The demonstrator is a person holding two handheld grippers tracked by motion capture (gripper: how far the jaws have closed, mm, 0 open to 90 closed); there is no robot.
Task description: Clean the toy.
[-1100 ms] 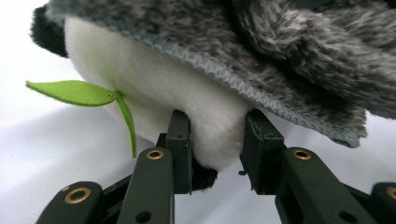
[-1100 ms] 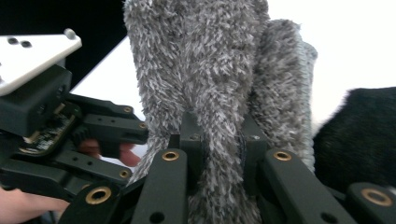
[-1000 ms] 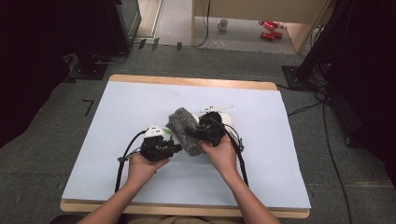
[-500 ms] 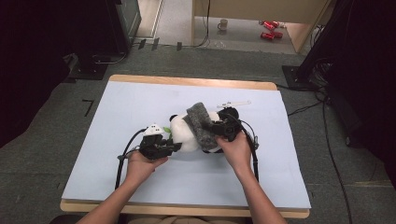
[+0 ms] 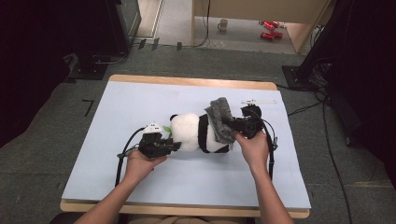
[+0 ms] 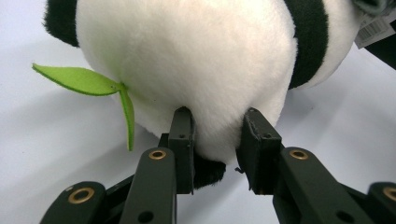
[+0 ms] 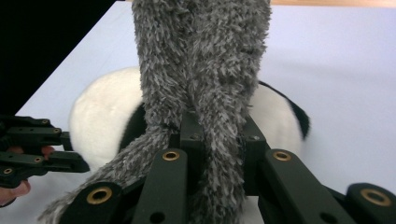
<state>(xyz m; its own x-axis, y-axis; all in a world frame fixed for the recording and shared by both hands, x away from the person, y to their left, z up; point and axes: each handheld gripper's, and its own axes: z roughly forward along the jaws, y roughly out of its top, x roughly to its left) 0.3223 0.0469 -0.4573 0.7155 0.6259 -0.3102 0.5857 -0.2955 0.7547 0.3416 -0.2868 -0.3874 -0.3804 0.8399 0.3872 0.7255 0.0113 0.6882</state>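
The panda toy [image 6: 196, 70] is cut off by the top edge of the left gripper view, so its head cannot be made out. In the right gripper view its middle is hidden behind the grey cloth [image 7: 205, 70], whose top is also cut off.

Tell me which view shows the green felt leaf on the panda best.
The left gripper view: the green leaf lies close and sharp against the pale table cover, attached at the plush panda. In the high view it is a tiny green speck beside the left gripper. In the right gripper view the panda's body faces the camera.
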